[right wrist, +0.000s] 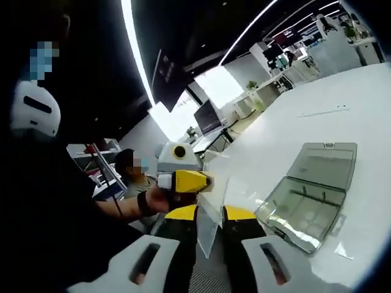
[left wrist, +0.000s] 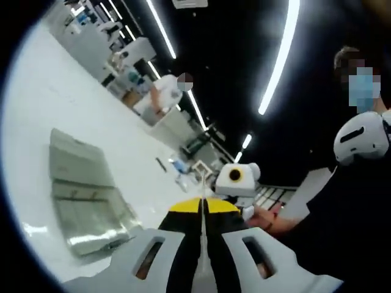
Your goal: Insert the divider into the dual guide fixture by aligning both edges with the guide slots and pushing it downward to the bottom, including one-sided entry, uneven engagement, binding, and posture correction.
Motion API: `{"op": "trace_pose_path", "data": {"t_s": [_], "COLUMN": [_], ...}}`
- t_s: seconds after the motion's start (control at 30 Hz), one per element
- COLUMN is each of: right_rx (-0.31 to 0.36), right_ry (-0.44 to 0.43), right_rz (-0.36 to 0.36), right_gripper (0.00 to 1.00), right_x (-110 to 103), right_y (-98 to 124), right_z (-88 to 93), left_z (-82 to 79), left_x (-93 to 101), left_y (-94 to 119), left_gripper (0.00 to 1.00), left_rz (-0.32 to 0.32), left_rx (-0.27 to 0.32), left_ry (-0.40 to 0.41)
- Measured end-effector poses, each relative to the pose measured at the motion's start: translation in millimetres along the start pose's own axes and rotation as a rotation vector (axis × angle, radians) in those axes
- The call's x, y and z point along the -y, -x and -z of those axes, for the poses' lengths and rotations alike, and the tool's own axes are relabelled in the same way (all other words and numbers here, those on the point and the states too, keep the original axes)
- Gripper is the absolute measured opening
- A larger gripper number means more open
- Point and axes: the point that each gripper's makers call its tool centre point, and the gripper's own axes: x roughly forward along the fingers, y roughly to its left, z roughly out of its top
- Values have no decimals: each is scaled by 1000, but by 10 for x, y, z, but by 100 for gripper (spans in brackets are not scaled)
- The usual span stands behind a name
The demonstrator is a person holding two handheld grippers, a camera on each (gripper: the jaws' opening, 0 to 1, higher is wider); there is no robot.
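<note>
Two hand-held grippers: both pinch one clear divider (right wrist: 208, 223), held up off the counter (right wrist: 342, 97).
Left hand-held gripper (left wrist: 202, 206): jaws closed on the divider's thin edge.
Right hand-held gripper (right wrist: 211, 213): jaws narrowed onto the sheet.
Clear compartment box (right wrist: 308, 195): open on the counter, right of the right hand-held gripper, apart from the divider.

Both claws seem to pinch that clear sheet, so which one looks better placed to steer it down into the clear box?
Probably the right claw: the box sits open just beside it, near the sheet.
</note>
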Motion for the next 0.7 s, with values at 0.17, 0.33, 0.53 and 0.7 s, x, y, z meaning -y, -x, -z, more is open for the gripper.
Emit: {"op": "trace_pose_path", "data": {"t_s": [0.17,0.33,0.53,0.7], "right_rx": [71,71,88,103], "right_ry": [-91,-113,-238,-279], "right_rz": [-42,-69,-116,-112], "right_gripper": [6,4,1,0], "right_x": [-51,-84,-168,-173], "right_y": [20,13,26,23], "right_z": [-112,-118,-189,-244], "left_z": [-68,-72,-115,-166], "left_x": [51,88,153,157], "left_y": [6,-13,-17,-8], "left_gripper": [0,0,0,0], "left_rz": [31,53,86,106], "left_rx": [50,70,114,160], "left_ry": [37,84,130,171]}}
